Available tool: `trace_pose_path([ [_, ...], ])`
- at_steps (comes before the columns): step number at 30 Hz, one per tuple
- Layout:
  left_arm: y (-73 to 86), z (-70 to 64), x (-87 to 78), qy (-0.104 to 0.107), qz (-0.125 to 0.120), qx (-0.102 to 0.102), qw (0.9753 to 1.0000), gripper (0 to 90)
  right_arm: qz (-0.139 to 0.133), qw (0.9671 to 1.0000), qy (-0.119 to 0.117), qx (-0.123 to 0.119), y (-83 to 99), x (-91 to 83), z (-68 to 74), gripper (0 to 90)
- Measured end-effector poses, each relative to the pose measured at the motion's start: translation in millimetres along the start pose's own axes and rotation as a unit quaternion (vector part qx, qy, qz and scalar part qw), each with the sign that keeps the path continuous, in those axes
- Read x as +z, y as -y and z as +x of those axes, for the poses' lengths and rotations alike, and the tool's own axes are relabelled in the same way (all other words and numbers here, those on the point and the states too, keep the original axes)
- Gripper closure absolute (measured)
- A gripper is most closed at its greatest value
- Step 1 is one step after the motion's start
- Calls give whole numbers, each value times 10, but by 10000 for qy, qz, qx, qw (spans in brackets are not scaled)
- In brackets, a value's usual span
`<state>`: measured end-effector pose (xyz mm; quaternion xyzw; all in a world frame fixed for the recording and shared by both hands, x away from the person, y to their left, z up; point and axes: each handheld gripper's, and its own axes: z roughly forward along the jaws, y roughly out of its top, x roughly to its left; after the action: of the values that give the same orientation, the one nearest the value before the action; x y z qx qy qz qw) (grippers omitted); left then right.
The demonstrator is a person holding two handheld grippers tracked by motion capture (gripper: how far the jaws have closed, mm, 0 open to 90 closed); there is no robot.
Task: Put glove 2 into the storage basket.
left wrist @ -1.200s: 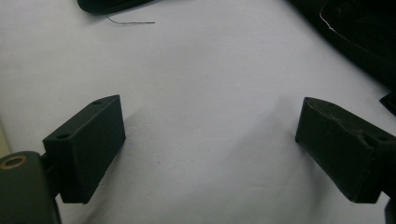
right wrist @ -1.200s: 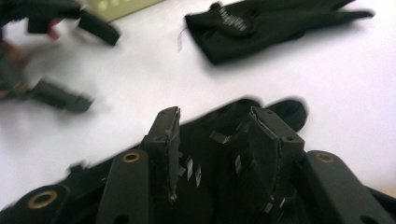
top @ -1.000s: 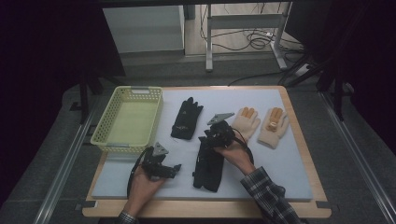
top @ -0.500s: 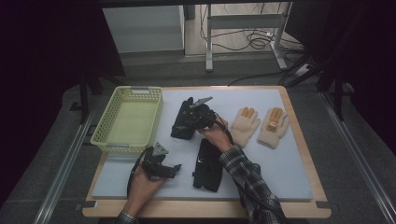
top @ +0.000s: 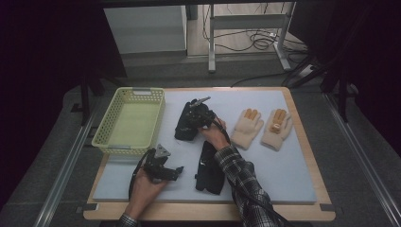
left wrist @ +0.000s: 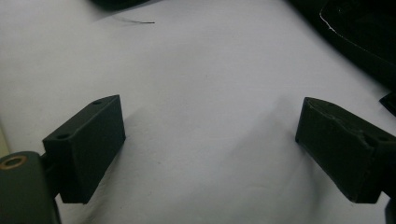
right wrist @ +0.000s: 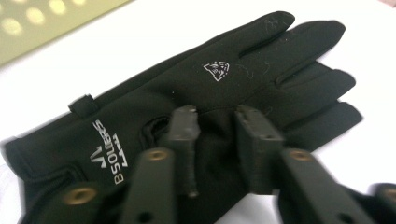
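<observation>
Lowered since earlier, right tongs (right wrist: 215, 122) pinch the black glove (right wrist: 196, 88); left tongs (left wrist: 210, 154) spread.

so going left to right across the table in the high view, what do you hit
yellow basket → left gripper → black glove under the right gripper → second black glove → cream glove → second cream glove

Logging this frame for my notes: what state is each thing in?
Yellow-green plastic basket: empty.
Far black fabric glove: flat, pinched by right gripper.
Near black fabric glove: lying free.
Two cream knit gloves: flat, untouched.
Left gripper: open, over bare mat.
</observation>
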<state>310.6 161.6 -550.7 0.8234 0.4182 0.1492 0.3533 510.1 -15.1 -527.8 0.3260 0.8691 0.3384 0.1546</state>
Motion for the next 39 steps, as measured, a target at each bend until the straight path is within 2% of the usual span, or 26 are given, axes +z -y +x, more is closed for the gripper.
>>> trace_pose_path([
  [3,0,0,0,2,0,0,10000,83,5,10000,32,-65,4,-17,22,797],
  [5,0,0,0,2,0,-1,10000,83,-13,9998,102,-167,6,-27,51,816],
  [9,0,1,0,3,2,0,10000,83,-47,9997,106,-204,-27,-127,58,830],
  [16,1,2,0,-1,1,5,10000,83,-428,9988,-218,-61,-49,-557,43,828],
  [21,0,2,-1,-4,10,14,10000,83,-658,9972,-322,-113,10,-858,115,827],
  [27,0,3,-1,-7,5,27,10000,83,-782,9962,-360,-146,180,-1201,238,825],
  [33,0,-2,2,-12,-20,-6,10000,83,-798,9959,-432,-15,438,-1509,350,824],
  [39,0,-1,2,-12,-19,-5,10000,83,-832,9957,-371,193,722,-1808,438,823],
])
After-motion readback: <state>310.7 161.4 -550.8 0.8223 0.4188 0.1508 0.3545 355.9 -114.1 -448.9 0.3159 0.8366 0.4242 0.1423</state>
